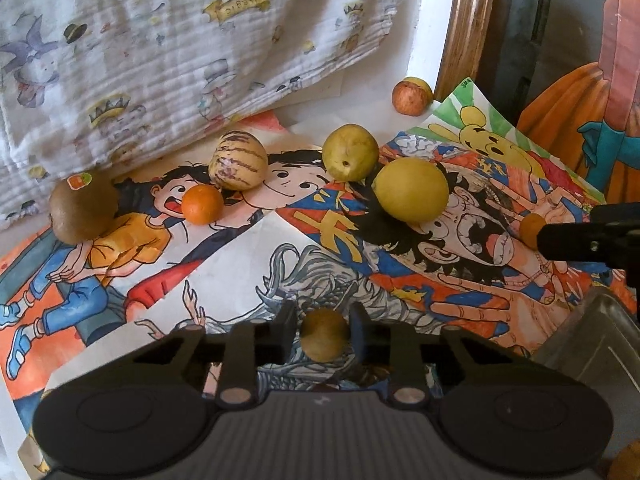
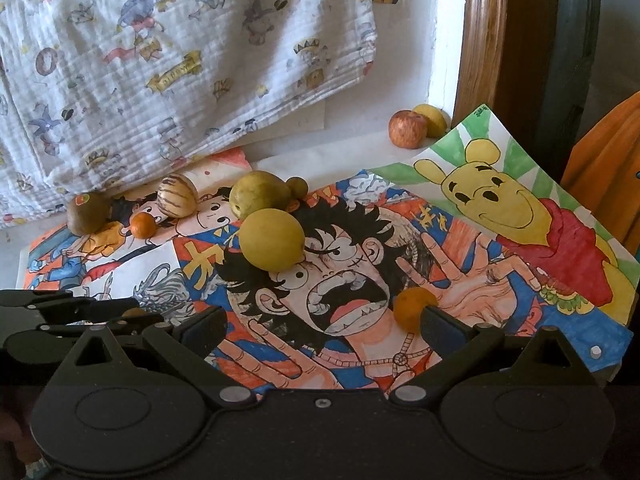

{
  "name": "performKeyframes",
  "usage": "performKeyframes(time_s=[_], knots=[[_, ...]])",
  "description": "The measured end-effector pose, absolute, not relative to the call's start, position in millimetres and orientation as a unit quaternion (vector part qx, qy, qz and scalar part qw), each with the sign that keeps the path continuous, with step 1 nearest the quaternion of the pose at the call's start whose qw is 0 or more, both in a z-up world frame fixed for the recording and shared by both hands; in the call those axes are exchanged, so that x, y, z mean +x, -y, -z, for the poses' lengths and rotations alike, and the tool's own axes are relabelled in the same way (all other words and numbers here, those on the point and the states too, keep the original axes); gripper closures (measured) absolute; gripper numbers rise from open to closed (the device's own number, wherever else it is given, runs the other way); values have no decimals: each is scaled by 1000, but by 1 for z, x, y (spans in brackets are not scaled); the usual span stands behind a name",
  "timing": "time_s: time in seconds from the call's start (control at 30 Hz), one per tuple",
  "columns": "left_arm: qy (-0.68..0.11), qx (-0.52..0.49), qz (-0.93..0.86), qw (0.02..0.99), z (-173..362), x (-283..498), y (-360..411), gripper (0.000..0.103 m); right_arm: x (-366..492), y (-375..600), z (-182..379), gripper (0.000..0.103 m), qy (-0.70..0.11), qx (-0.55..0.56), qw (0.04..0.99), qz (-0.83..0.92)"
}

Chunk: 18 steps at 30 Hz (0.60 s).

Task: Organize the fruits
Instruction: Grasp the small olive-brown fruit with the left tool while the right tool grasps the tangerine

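In the left wrist view my left gripper (image 1: 323, 330) is shut on a small brown round fruit (image 1: 324, 335), low over the cartoon drawings. My right gripper (image 2: 320, 324) is open wide, and a small orange fruit (image 2: 414, 307) rests on the paper against its right fingertip (image 2: 438, 322). Further back lie a yellow round fruit (image 2: 272, 240), a greenish fruit (image 2: 258, 196), a striped melon-like fruit (image 2: 177, 200), a small orange (image 2: 143, 225) and a brown kiwi with a sticker (image 2: 88, 214). A red apple (image 2: 406, 128) sits at the back by the wall.
Colourful drawings (image 2: 520, 216) cover the table, and one curls up at the right. A printed white cloth (image 2: 160, 60) hangs along the back. A wooden frame (image 2: 480, 40) stands at the right. A clear plastic container (image 1: 600, 340) sits by my left gripper's right side.
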<state>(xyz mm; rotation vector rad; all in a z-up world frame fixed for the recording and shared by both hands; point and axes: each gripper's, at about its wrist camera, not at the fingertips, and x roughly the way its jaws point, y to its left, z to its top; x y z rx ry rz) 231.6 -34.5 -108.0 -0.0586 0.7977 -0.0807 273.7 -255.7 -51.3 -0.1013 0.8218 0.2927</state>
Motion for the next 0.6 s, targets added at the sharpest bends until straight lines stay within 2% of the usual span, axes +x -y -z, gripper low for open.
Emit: performKeyframes(time_s=[0.23, 0.3, 0.6], knots=[[-391, -11, 35, 920, 109, 228, 40, 70, 276, 257, 53, 1, -398, -47, 905, -144], [-390, -11, 36, 920, 109, 227, 40, 74, 276, 257, 54, 1, -398, -47, 905, -143], [-385, -15, 44, 922, 107, 223, 39, 74, 287, 267, 66, 1, -412, -45, 901, -127]])
